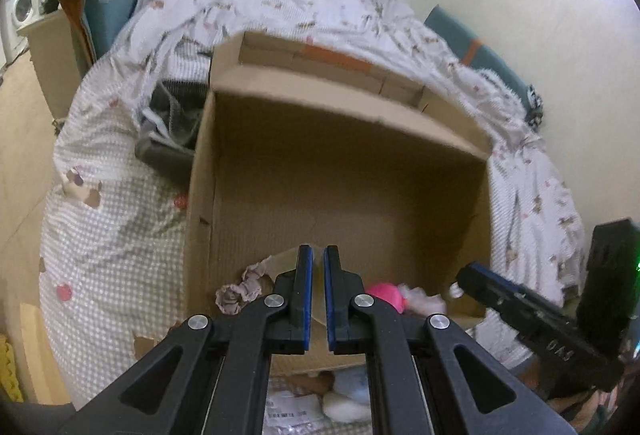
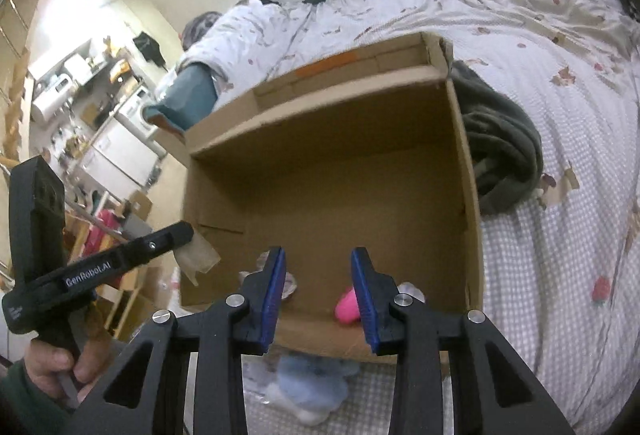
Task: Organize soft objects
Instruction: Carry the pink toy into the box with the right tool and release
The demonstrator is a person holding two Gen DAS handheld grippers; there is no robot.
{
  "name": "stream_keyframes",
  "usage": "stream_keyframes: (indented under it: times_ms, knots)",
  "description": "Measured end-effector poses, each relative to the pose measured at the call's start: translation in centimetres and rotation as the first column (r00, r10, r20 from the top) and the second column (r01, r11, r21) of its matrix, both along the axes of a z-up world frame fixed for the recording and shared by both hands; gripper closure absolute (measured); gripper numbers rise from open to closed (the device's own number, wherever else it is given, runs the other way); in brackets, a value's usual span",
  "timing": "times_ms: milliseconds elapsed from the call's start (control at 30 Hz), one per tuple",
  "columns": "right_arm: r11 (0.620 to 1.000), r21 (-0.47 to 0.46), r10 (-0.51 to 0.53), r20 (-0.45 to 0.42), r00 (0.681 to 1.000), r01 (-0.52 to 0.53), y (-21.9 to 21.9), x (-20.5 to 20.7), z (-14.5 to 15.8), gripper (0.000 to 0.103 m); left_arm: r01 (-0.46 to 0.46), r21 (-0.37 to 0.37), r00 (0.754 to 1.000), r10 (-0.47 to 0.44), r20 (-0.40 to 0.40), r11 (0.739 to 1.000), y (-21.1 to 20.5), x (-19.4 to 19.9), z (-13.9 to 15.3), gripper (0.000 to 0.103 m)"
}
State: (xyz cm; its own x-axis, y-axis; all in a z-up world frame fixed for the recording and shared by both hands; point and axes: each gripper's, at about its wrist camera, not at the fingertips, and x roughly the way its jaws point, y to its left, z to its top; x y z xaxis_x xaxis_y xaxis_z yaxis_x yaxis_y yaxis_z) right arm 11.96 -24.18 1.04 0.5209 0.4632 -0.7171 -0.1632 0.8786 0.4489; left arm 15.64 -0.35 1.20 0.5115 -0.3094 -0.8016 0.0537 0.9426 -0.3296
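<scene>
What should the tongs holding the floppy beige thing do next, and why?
Probably the left tongs should slide a little further over the cardboard box before letting go. They are shut on the beige soft piece, which hangs right at the box's side wall, so dropping it now might miss. A pink toy already lies inside.

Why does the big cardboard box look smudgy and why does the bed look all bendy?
Left wrist view: the open brown cardboard box has smeared far edges, motion blur; a bright glare washes out the wall at the upper right. Right wrist view: the box rim is blurred too, and the fisheye lens curves the white patterned quilt around the frame, with dark corners.
</scene>
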Motion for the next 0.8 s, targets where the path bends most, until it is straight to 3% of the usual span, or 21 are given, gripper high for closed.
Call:
stream_keyframes:
  times_ms: [167,333,400,467,700,800]
  knots:
    - [1.000,-0.008,-0.026,-0.058,0.998,0.025,-0.4,0.0,-2.5,0.066,-0.002,0.034,0.998,0.005,-0.069,0.999,-0.2,0.2,-3.5,0.098]
    - [0.999,-0.023,-0.029,-0.082,0.996,0.027,-0.2,0.0,-3.3,0.064,0.008,0.059,0.998,-0.004,-0.061,0.998,-0.8,0.3,-3.8,0.098]
    - [0.999,-0.040,-0.032,-0.074,0.997,0.029,0.0,0.1,-3.2,0.049,0.012,0.073,0.999,-0.008,-0.054,0.997,-1.1,0.2,-3.7,0.098]
    - [0.998,-0.051,-0.030,-0.064,0.998,0.027,0.2,0.0,-3.2,0.042,0.020,0.092,0.999,-0.016,-0.049,0.996,-1.6,-0.1,-3.7,0.098]
    - [0.996,-0.083,-0.029,-0.073,0.997,0.023,0.6,0.3,-3.4,0.029,0.027,0.194,0.999,-0.023,-0.025,0.981,-2.6,-0.3,-4.0,0.095]
    - [0.996,-0.090,-0.029,-0.070,0.997,0.023,0.6,0.4,-3.5,0.029,0.012,0.195,1.000,-0.007,-0.022,0.981,-2.3,-0.4,-4.1,0.084]
